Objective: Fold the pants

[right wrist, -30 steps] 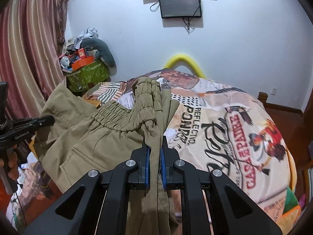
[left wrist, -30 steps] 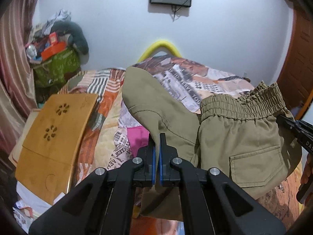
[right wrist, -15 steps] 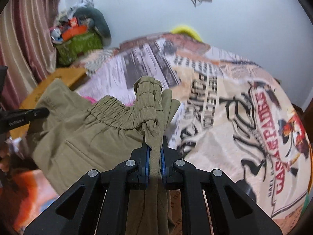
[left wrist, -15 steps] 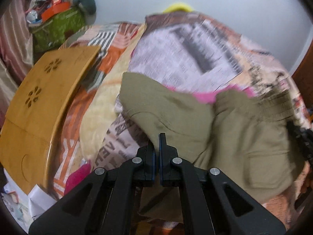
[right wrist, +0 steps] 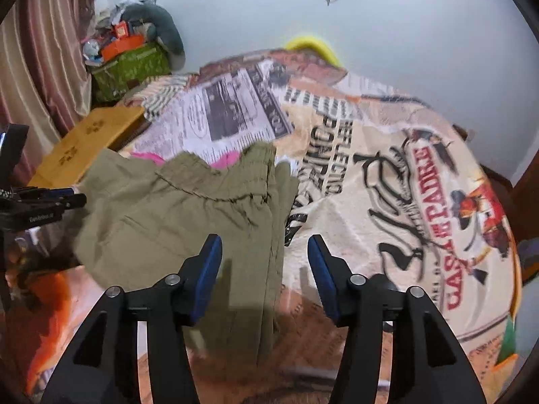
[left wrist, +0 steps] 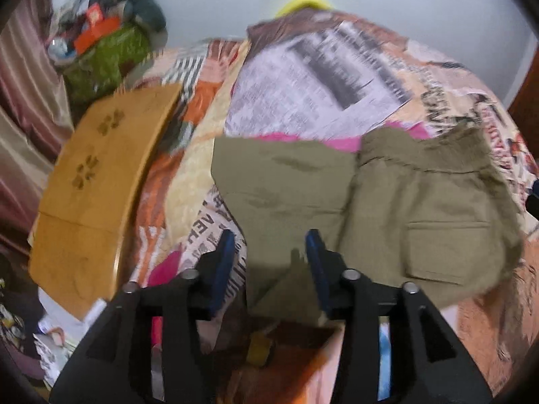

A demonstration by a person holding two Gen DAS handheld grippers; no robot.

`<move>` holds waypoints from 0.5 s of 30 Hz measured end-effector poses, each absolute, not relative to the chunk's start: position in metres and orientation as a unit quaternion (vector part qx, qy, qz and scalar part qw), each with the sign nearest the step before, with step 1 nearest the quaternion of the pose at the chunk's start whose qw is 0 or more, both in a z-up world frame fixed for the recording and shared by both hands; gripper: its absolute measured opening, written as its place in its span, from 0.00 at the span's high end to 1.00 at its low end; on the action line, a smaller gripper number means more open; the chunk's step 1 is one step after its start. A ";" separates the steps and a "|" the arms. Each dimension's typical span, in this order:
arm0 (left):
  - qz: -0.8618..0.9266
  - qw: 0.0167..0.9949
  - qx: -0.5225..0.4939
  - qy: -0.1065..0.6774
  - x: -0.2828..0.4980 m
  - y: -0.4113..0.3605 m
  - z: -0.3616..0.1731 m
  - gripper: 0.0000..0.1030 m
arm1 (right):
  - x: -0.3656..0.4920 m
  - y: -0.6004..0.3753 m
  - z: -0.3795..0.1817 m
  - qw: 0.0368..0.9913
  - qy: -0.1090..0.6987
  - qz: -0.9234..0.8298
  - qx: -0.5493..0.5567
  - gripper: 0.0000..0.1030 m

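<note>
The khaki pants (left wrist: 370, 202) lie on the bed near its front edge, elastic waistband to the right and a flap pocket (left wrist: 448, 245) facing up. My left gripper (left wrist: 269, 249) is open, its jaws spread over the pants' near left edge, holding nothing. In the right wrist view the pants (right wrist: 182, 212) lie left of centre. My right gripper (right wrist: 264, 252) is open above their right edge, empty. The left gripper also shows in the right wrist view (right wrist: 43, 205) at the far left.
The bed carries a newspaper-print blanket (right wrist: 387, 175). A pink cloth (left wrist: 310, 139) peeks out behind the pants. A wooden lap table (left wrist: 97, 175) lies at the bed's left side. A green box with clutter (right wrist: 131, 64) stands in the back left corner by the curtain.
Both grippers lowered the pants from hanging in the air onto the bed, then opened and let go. The pants now lie flat on the blanket.
</note>
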State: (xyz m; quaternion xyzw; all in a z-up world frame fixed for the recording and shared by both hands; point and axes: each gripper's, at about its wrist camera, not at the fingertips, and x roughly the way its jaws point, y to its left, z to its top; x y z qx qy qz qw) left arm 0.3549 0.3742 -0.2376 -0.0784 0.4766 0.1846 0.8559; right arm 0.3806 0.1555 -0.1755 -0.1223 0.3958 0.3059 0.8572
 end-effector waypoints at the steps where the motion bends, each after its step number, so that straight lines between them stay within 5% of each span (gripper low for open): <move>1: 0.183 0.861 -0.074 0.469 0.351 0.369 -0.227 0.50 | 0.378 0.152 -0.167 0.859 0.392 0.308 -0.118 0.52; 15: 0.126 0.952 -0.028 0.278 0.210 0.270 -0.032 0.41 | 0.250 0.094 -0.006 0.900 0.231 0.364 -0.058 0.52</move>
